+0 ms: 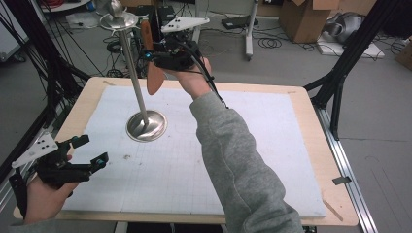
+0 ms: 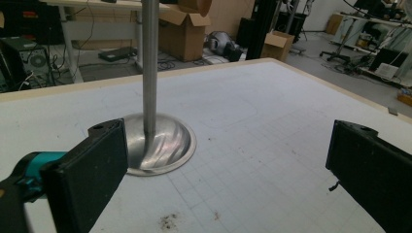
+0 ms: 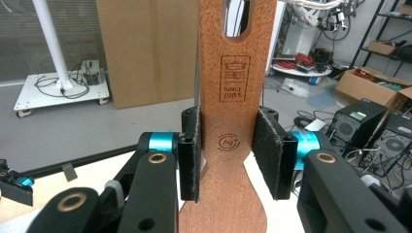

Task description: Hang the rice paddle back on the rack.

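Note:
A steel stand rises from a round base [image 1: 146, 126] on the white mat, and its thin pole [image 1: 133, 68] ends in a small top disc [image 1: 119, 20]. My right gripper [image 1: 148, 54] is raised beside the pole's upper part and is shut on the narrow handle of a brown wooden spatula [image 1: 154, 80], which hangs blade down. In the right gripper view the pads [image 3: 192, 155] clamp the handle [image 3: 233, 97] below its slotted hole. My left gripper [image 1: 92, 150] rests open and empty near the table's front left corner, facing the stand's base [image 2: 170, 145].
A white gridded mat [image 1: 252, 121] covers the wooden tabletop [image 1: 335, 194]. A dark smudge [image 1: 127, 157] marks the mat in front of the stand. Black frame posts [image 1: 340, 82] flank the table. Cardboard boxes [image 1: 303, 17] and cables lie on the floor behind.

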`<act>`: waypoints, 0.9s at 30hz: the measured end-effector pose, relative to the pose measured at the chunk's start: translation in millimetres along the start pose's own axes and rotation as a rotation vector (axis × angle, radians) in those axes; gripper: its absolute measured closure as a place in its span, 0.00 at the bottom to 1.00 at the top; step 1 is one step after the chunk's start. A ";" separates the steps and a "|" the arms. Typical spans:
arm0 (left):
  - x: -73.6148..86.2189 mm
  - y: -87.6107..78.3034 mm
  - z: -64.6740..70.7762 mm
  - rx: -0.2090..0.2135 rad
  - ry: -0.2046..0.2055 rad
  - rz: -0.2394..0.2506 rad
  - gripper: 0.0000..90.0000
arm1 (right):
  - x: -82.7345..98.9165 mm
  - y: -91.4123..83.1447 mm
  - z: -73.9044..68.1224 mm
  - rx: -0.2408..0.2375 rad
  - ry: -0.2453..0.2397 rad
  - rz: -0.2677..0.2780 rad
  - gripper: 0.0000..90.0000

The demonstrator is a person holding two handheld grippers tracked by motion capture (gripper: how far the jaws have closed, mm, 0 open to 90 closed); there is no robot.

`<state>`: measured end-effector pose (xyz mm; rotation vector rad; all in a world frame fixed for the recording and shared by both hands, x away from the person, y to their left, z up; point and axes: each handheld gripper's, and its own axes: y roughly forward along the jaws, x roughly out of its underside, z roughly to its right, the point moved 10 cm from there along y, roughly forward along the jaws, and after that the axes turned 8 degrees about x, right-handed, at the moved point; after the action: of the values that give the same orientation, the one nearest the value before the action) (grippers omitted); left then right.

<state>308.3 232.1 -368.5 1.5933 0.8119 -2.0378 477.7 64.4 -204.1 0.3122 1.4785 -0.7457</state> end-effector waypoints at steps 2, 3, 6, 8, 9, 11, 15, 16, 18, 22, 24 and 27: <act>0.0 -0.2 0.1 0.001 0.000 0.000 0.03 | -0.1 0.5 -0.2 0.000 -0.002 0.000 0.72; -0.1 -0.5 0.1 0.001 0.000 0.000 0.03 | -0.5 1.4 -1.0 0.000 -0.002 0.001 0.72; -0.3 -0.7 0.4 0.000 0.000 0.000 0.03 | -0.9 2.3 -1.7 0.002 0.003 -0.005 0.72; -0.4 -0.9 0.7 0.000 0.000 0.001 0.03 | -1.4 3.0 -2.0 0.001 -0.002 -0.002 0.72; -0.5 -0.9 0.7 0.000 0.000 0.002 0.03 | -1.4 3.1 -2.0 0.002 -0.001 -0.003 0.72; -0.7 -1.1 0.6 0.000 0.001 0.002 0.03 | -1.5 3.7 -2.5 0.002 -0.001 -0.003 0.72; 0.1 -0.8 0.6 0.001 0.001 -0.002 0.03 | -1.5 4.4 -2.7 0.001 -0.001 -0.004 0.72; 0.1 -0.8 0.6 0.001 0.001 -0.002 0.03 | -1.5 4.8 -2.8 0.001 -0.001 -0.004 0.72; 0.3 -0.5 0.7 0.002 0.001 -0.003 0.03 | -1.4 5.7 -3.1 0.001 -0.002 -0.005 0.72; 0.0 -0.9 0.6 0.001 0.001 -0.001 0.03 | -0.6 7.2 -3.3 0.000 -0.004 -0.007 0.72; 0.0 -0.9 0.5 0.001 -0.001 0.000 0.03 | 0.3 8.5 -3.2 0.002 -0.001 -0.011 0.72; 0.4 -0.6 0.4 0.002 0.001 -0.003 0.03 | 0.7 9.3 -3.3 0.002 -0.003 -0.013 0.72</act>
<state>307.5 232.3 -368.7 1.5953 0.8138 -2.0404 480.9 73.2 -207.4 0.3029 1.4787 -0.7580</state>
